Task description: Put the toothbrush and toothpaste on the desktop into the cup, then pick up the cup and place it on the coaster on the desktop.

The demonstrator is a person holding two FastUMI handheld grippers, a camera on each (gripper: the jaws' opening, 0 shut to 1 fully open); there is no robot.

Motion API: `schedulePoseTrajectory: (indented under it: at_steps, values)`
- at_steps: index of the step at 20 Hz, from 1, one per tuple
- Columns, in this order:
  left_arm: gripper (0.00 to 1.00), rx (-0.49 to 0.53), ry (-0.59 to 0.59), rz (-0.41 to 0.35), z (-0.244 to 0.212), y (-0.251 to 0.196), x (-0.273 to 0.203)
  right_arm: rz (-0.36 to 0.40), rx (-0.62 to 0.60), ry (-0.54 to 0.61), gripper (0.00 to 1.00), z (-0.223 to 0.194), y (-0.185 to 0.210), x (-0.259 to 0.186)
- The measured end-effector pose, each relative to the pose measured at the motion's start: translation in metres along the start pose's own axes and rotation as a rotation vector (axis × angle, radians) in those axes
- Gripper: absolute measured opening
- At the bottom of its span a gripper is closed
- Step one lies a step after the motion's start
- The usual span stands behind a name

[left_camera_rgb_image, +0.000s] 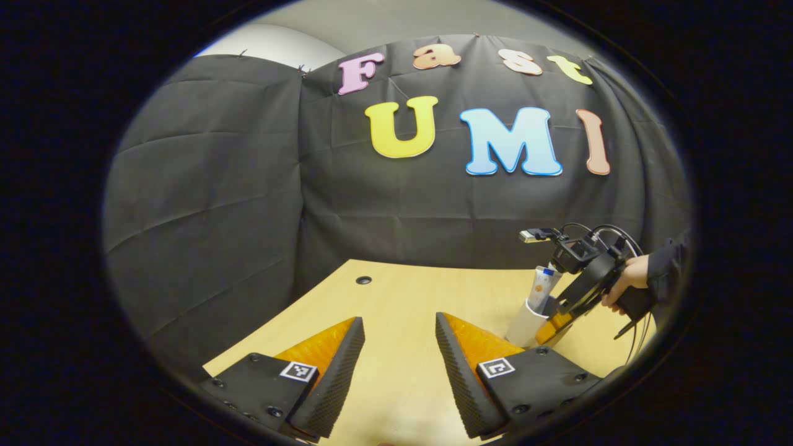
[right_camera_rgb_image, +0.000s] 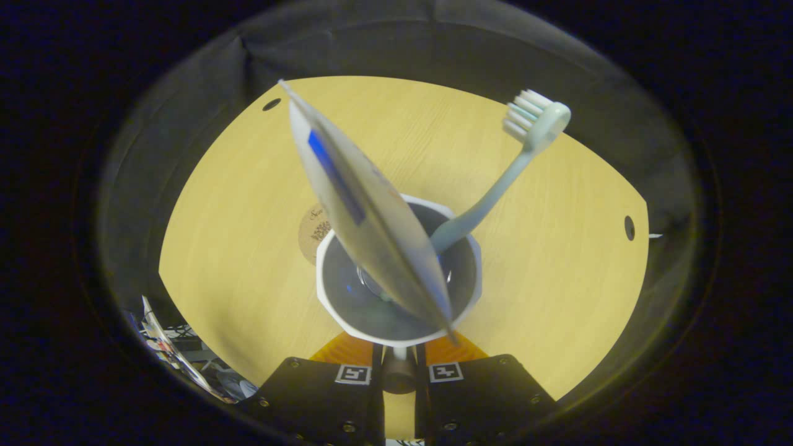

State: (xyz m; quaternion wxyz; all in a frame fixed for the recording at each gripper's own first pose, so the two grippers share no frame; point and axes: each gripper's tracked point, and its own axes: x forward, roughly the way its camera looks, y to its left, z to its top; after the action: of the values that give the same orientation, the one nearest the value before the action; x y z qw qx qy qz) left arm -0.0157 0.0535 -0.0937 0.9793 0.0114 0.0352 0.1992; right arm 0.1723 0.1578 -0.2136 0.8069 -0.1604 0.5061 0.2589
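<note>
Desk (right_camera_rgb_image: 557, 260): light wood top, round holes near its edges, black cloth wall (left_camera_rgb_image: 217, 186) behind it.

Cup (right_camera_rgb_image: 334, 310): white, faceted rim, seen from above in the right gripper view. It holds two things. Toothpaste (right_camera_rgb_image: 365, 217) tube stands in it, tilted, its flat crimped end up and toward the camera, its lower end down inside the cup. Toothbrush (right_camera_rgb_image: 495, 192) stands in it too, handle in the cup on the far-right side of the rim, bristle head up and leaning out to the right. Tube and brush cross near the rim.

Coaster (right_camera_rgb_image: 311, 232): round, brown, flat on the desk, partly hidden behind the cup's rim, at the cup's upper left in that view. Can't tell whether the cup is over it, on it or lifted.

Right gripper (right_camera_rgb_image: 399, 354): fingers narrowly spaced, pinching the cup's near wall at the rim. In the left gripper view the same gripper (left_camera_rgb_image: 553, 322) sits at the right, held by a hand (left_camera_rgb_image: 629, 282) in a dark sleeve, clamped on the cup (left_camera_rgb_image: 523, 325) with the tube (left_camera_rgb_image: 542, 288) sticking up out of it.

Left gripper (left_camera_rgb_image: 399, 334): jaws wide apart, nothing between them, just bare desk (left_camera_rgb_image: 403, 291). Cup is well off to its right, apart from it.
</note>
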Motion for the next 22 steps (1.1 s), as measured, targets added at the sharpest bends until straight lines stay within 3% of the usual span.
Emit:
schedulePoseTrajectory:
  at_steps: [9,15,22]
  values:
    - [0.8,-0.036,0.014,0.134,-0.008,0.05,-0.016,0.031,-0.12,0.008,0.19,0.038,0.055,0.013]
    - [0.8,-0.049,0.034,0.231,-0.019,0.087,-0.04,0.013,-0.172,0.04,0.19,0.044,0.076,0.018]
    - [0.8,-0.056,0.033,0.252,-0.019,0.088,-0.046,-0.026,-0.206,0.053,0.19,0.049,0.104,0.022]
